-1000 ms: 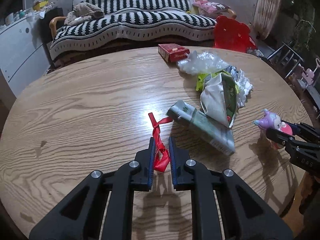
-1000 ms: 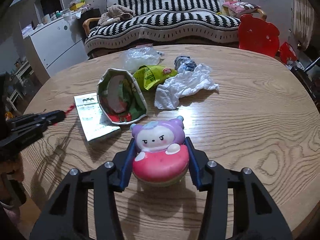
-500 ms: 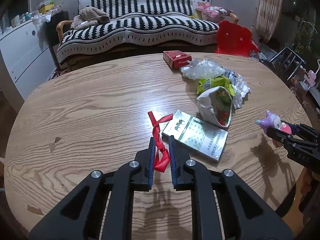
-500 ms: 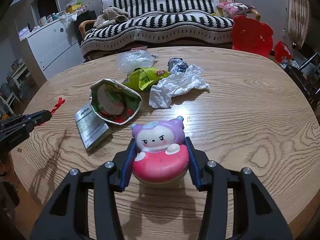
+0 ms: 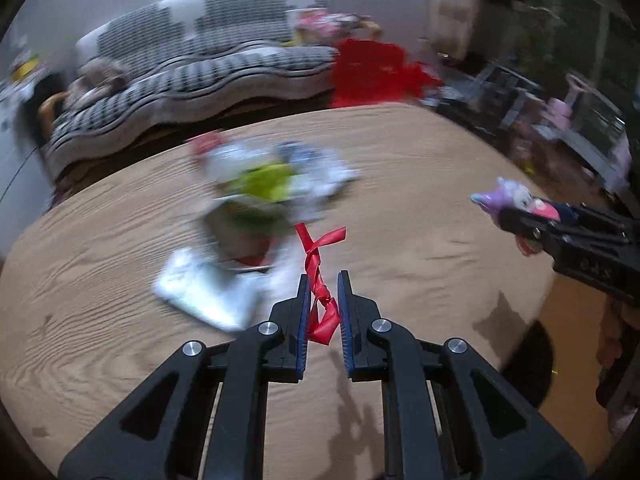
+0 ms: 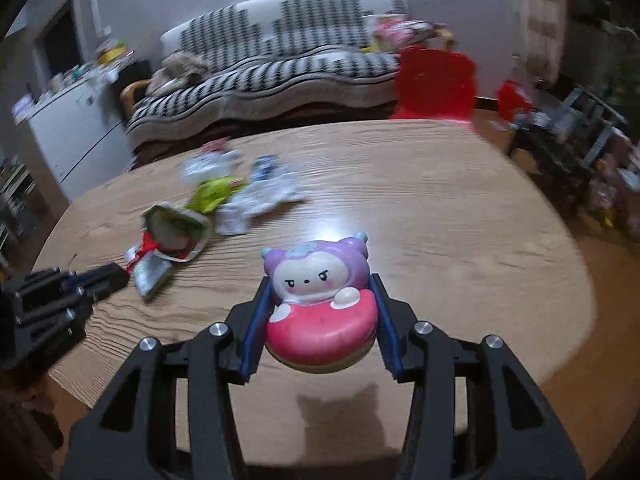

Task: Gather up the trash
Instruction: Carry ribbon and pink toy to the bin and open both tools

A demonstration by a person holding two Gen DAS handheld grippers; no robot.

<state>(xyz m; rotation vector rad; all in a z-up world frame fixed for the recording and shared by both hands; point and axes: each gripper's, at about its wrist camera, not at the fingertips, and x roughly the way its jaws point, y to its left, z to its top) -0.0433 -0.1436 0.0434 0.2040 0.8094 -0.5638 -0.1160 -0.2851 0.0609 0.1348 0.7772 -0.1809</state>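
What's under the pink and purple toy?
Just its dark shadow on the wooden table. The toy is lifted, pinched in the right gripper. Its underside can't be seen.

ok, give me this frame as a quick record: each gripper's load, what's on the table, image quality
left gripper: shut on red twisted ribbon, held clear of the table
right gripper: shut on purple-and-pink squishy character toy, also held clear of the table
round wooden table: loose pile of wrappers and crumpled white paper left of centre
image quality: heavy motion blur on the background, both grippers sharp
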